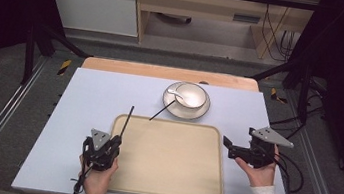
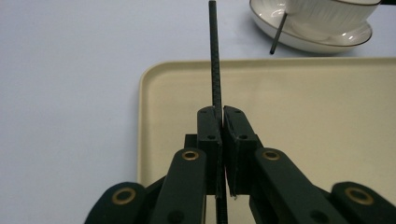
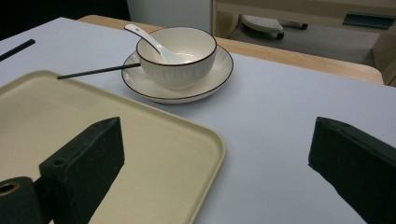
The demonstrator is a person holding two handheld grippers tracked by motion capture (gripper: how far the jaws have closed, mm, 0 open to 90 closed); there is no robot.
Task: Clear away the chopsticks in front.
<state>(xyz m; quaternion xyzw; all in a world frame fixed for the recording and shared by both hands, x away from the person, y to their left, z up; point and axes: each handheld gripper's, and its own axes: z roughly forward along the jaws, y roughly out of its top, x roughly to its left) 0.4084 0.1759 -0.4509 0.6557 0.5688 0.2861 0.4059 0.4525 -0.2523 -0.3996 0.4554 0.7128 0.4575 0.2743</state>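
Already the left gripper (image 2: 219, 116) has its fingers clamped on one black chopstick (image 2: 214, 51), long axis pointing away over the tray's (image 1: 167, 192) left edge; right gripper (image 1: 232, 148) fingers apart

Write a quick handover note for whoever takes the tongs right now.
Left tongs: shut on one chopstick, held over the tray's left edge, tip pointing away.
Right tongs: open, holding nothing, beside the tray's right edge.
Second chopstick: leaning on the plate, tip near the tray's far rim.
Bowl with spoon sits on the plate behind the tray.
Done: one chopstick picked up. Left: likely tray it, then the rest.
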